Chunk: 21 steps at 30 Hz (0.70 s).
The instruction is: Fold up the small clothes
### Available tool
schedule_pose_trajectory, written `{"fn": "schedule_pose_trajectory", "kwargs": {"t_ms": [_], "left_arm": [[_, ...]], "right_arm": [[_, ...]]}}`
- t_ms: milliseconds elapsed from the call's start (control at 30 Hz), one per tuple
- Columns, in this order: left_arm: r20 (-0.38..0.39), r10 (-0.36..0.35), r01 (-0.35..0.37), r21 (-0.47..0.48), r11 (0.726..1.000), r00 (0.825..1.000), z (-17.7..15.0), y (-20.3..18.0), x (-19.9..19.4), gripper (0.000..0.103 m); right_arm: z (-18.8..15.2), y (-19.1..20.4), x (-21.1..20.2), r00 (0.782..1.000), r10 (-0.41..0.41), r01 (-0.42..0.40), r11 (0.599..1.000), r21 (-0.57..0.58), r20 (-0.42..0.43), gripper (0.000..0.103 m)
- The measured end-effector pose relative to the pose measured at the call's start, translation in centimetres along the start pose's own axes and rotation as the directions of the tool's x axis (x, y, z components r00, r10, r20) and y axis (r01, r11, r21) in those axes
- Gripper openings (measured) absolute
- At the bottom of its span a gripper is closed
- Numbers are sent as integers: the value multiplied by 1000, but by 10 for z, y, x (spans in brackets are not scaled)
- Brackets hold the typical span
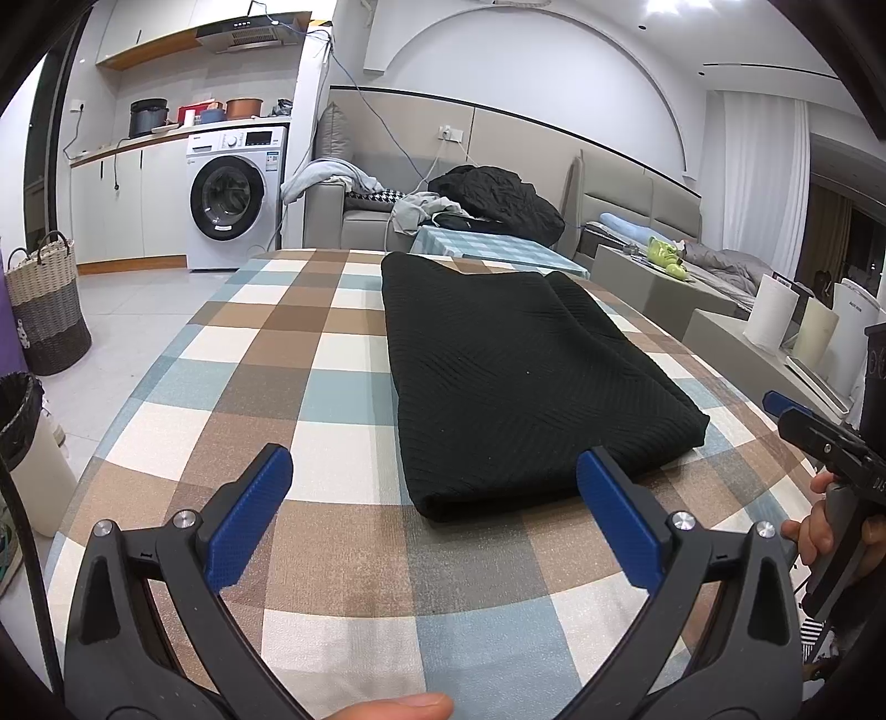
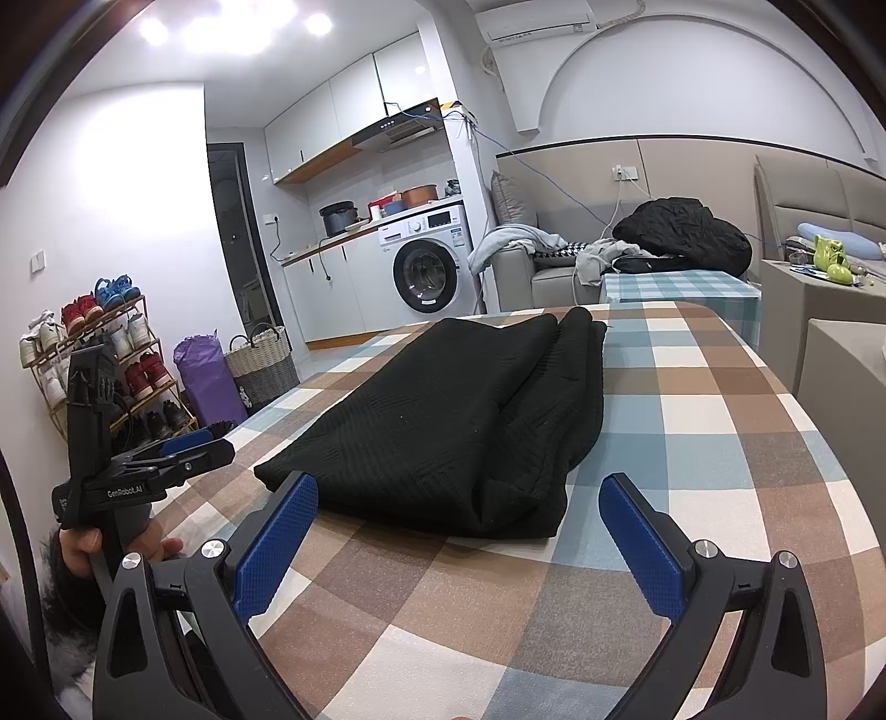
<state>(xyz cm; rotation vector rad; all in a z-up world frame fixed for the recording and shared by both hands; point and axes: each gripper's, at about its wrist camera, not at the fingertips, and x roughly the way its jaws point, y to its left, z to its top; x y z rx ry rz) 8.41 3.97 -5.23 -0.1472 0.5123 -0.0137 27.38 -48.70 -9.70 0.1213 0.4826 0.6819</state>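
Two fisheye views frame one folded black garment (image 1: 515,382) lying on a checked surface (image 1: 310,354) of brown, blue and cream squares. From the left wrist, the left hand-held gripper (image 1: 434,482) hangs just short of the garment's near edge, its blue-padded fingers spread wide and empty; at far right the right hand-held gripper (image 1: 797,415) shows only in part, gripped by a hand (image 1: 825,526). That view alone takes in a woven basket (image 1: 47,304) on the floor beside a bin (image 1: 22,399), and white cylinders (image 1: 775,310) on a ledge at right. From the right wrist, the right hand-held gripper's own fingers stand wide apart near the garment's front corner, holding nothing. Only this view shows a shoe rack (image 2: 105,354), a purple bag (image 2: 205,376) and a wall air conditioner (image 2: 537,16). The garment is a long flat rectangle of ribbed knit, one layer lapped over another, a fold running lengthwise.
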Motion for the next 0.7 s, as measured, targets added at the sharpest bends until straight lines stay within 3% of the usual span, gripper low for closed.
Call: {"fn": "schedule_pose_trajectory", "kwargs": {"t_ms": [700], "left_arm": [[5,0,0,-2,1000,1000,1,-1,0,102]], "right_arm": [[-2,-3,2,1000,4,-3,1000,2,-6,103]]}}
